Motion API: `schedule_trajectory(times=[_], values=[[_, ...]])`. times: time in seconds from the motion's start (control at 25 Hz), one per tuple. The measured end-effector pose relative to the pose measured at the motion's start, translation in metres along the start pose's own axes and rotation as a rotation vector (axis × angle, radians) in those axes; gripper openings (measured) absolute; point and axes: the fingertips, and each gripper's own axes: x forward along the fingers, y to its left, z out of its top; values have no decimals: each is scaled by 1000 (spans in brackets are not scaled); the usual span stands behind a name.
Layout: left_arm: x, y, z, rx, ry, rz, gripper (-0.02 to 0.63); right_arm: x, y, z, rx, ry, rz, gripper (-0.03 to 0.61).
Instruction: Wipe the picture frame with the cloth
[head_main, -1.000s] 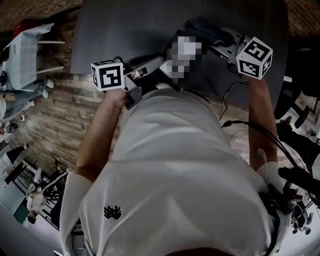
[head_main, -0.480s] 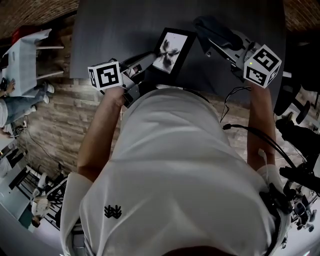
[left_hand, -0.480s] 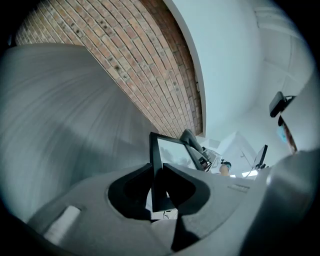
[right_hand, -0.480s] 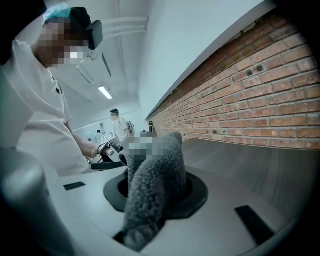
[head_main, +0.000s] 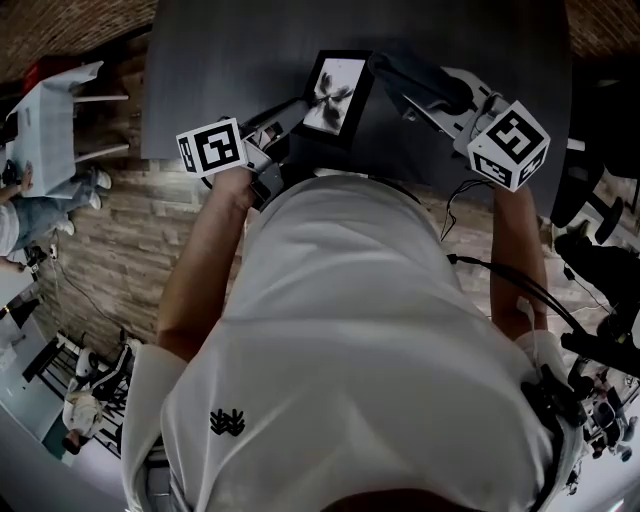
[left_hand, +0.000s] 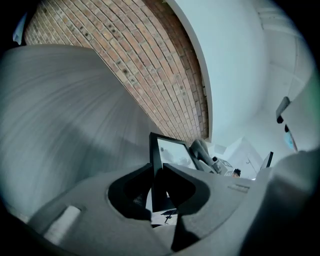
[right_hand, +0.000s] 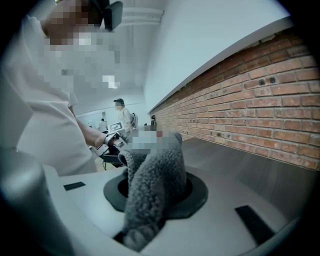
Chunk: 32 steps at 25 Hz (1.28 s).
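Observation:
A black picture frame (head_main: 335, 95) with a pale print stands tilted over the dark grey table (head_main: 230, 50). My left gripper (head_main: 292, 122) is shut on the frame's lower left edge; in the left gripper view the frame's edge (left_hand: 154, 150) sits between the jaws of the left gripper (left_hand: 157, 171). My right gripper (head_main: 405, 85) is shut on a grey fleecy cloth (head_main: 410, 65), which hangs at the frame's upper right corner. Whether the cloth touches the frame I cannot tell. In the right gripper view the cloth (right_hand: 155, 185) fills the jaws of the right gripper (right_hand: 156, 176).
The table runs up to a brick wall (left_hand: 150, 65). White chairs (head_main: 55, 100) and a seated person stand off to the left. Black cables (head_main: 505, 265) and dark gear lie at the right. My white shirt (head_main: 350, 340) hides the table's near edge.
The right gripper has drawn back towards me and swung the cloth left, closer to the frame's right corner. The left gripper has tipped the frame slightly and barely shifted.

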Motion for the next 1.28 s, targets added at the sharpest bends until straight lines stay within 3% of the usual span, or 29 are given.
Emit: schedule_trajectory(times=[0.2,0.32,0.6,0.72,0.96,1.12,1.28], values=[[1,5,5,0,-23,30,74,12,45,-3,-62,43,116,91],[-2,9,7,18,-32,53,74,13,53,-6,-91,74,136,91],[3,8,4,94,-9,86,74,9,-17,4,-129,141,-107,91],[6,7,4,101,-5,87,74,16,-24,4,-152,195,-137,91],[9,18,8,96,-26,135,74,26,15,-12,-249,287,-80,91],[10,27,13,59,-56,159,75,31,43,-19,-223,285,-33,92],[-30,74,51,38,-89,216,75,96,60,-8,-203,271,21,91]])
